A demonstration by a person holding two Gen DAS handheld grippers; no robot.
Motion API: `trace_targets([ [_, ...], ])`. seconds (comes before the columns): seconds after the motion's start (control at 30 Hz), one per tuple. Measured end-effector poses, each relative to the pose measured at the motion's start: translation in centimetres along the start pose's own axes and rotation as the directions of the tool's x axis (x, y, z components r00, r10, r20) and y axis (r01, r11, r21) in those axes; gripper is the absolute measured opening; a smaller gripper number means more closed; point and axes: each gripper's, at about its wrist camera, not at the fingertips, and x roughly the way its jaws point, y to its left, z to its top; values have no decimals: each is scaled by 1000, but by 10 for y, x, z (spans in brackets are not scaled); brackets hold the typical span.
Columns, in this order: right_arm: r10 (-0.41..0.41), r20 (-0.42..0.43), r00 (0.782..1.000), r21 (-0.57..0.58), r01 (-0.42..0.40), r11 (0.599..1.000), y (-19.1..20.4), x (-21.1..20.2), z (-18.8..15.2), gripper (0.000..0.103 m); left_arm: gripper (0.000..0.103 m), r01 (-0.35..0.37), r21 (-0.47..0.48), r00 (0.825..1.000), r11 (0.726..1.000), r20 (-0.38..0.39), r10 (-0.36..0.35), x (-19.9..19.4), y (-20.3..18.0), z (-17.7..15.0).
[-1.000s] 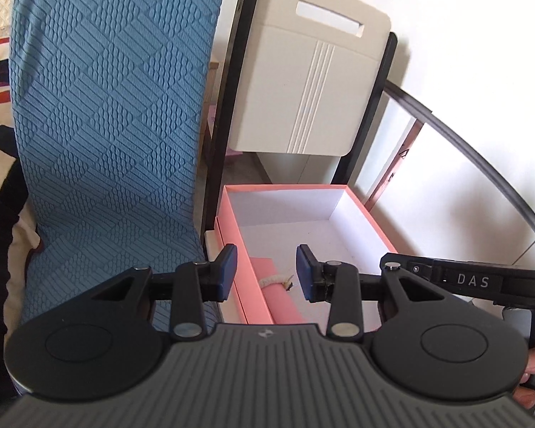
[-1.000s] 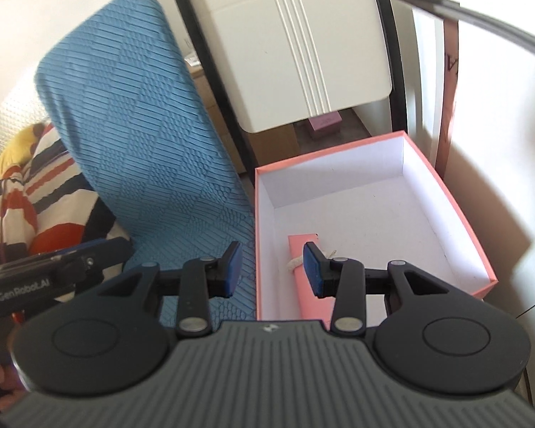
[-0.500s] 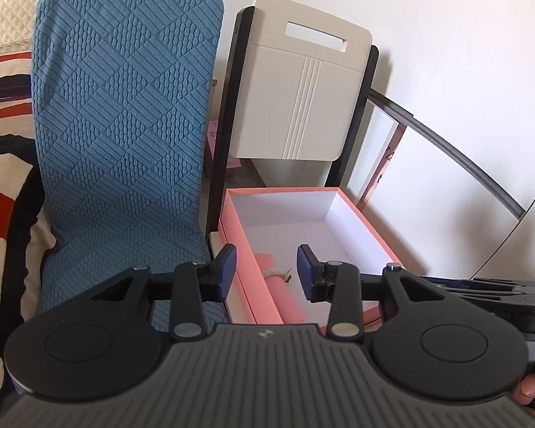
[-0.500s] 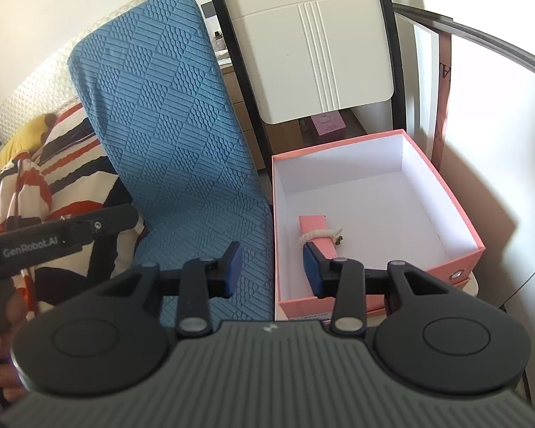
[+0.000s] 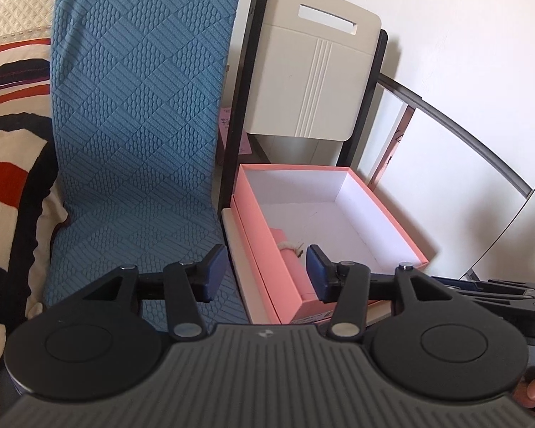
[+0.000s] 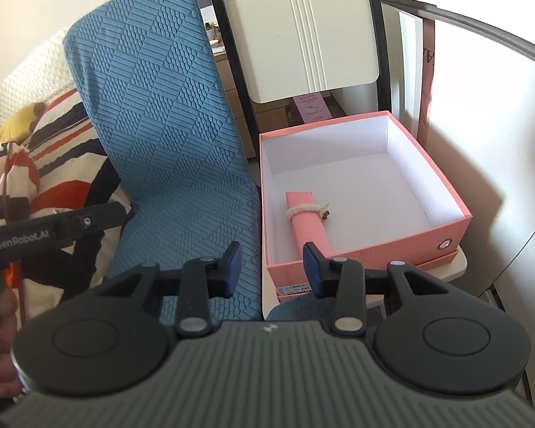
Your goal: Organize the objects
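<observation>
Left hand-held gripper (image 5: pixel 266 273): black linkage arms, silver pivot screws, blue pads, ribbed grey body; right hand-held gripper (image 6: pixel 273 267) identical; side bar printed "GenRobot.AI".

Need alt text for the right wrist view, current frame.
An open pink box sits on a cream chair seat, holding a pink roll tied with string. The right gripper, open and empty, points toward the box's near corner. A blue cushion stands left of it.
</observation>
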Motion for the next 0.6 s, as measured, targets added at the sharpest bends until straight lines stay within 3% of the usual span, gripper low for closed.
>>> trace_targets([
  [0.27,-40,10,999,-11,40,999,4,3,-14,42,85,-24,7,1000,1000,0,24,0,4,-14],
  [0.33,-49,13,999,4,49,999,3,3,-17,63,90,-28,15,1000,999,6,28,0,4,-18],
  [0.37,-54,19,998,8,54,999,2,3,-18,81,93,-29,17,1000,999,6,29,1,4,-18],
  [0.4,-56,31,998,8,56,998,2,1,-20,92,96,-27,19,1000,999,6,26,2,4,-20],
  [0.47,-62,47,997,8,61,998,2,0,-21,103,99,-23,21,1000,1000,1,23,4,4,-23],
  [0.6,-76,30,997,21,76,997,-1,3,-26,103,102,-34,14,999,999,-13,34,9,7,-27],
])
